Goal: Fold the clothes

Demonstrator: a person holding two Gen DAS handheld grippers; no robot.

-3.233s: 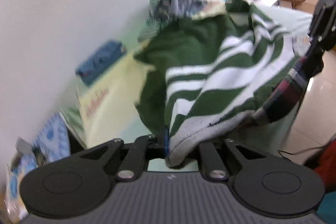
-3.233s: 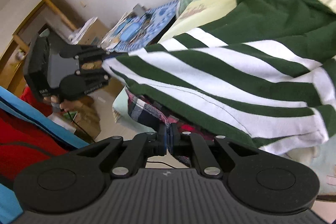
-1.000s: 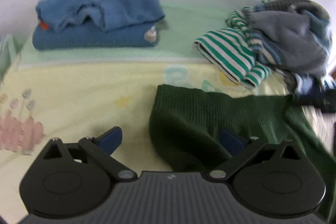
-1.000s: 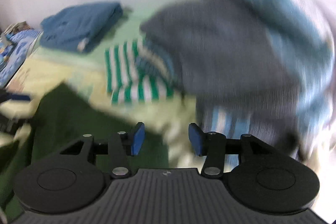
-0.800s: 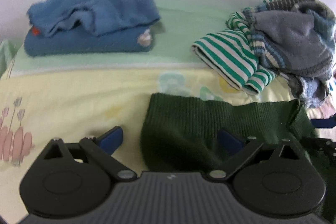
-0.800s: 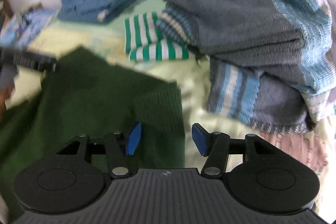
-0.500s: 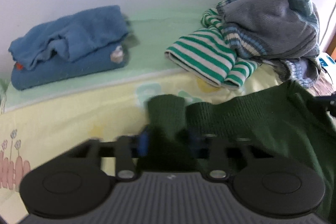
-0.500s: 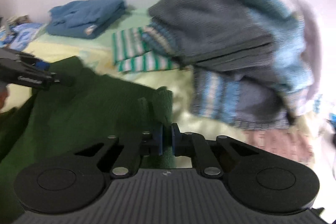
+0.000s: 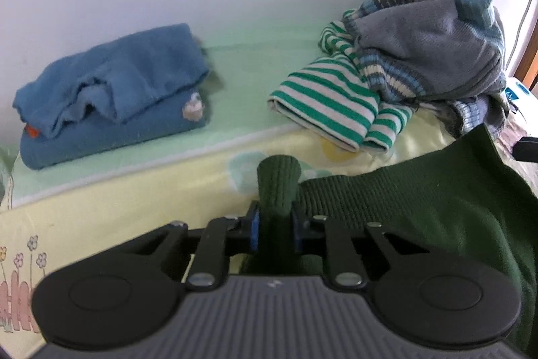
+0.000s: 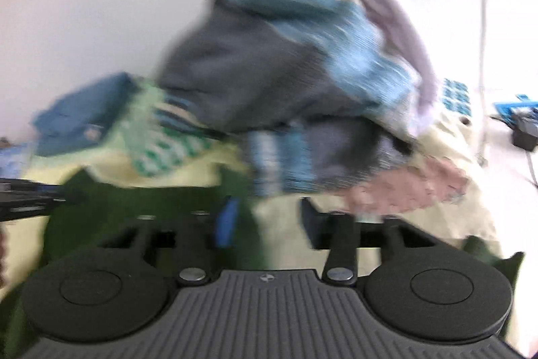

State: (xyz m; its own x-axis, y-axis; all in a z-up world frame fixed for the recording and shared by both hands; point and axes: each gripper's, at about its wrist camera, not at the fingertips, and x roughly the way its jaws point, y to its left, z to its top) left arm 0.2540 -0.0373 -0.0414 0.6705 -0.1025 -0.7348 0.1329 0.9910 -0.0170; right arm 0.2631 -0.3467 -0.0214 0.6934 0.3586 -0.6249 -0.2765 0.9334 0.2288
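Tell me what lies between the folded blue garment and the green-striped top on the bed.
In the left wrist view, only bare pale-green sheet lies between the folded blue garment and the green-striped top; no clothing occupies that stretch.

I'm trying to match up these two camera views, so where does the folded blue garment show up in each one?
Left wrist: the folded blue garment lies left of centre, against the wall.
Right wrist: the same garment shows at the left edge, blurred.
Shared landmark: the grey and blue sweater pile, to its right in both.
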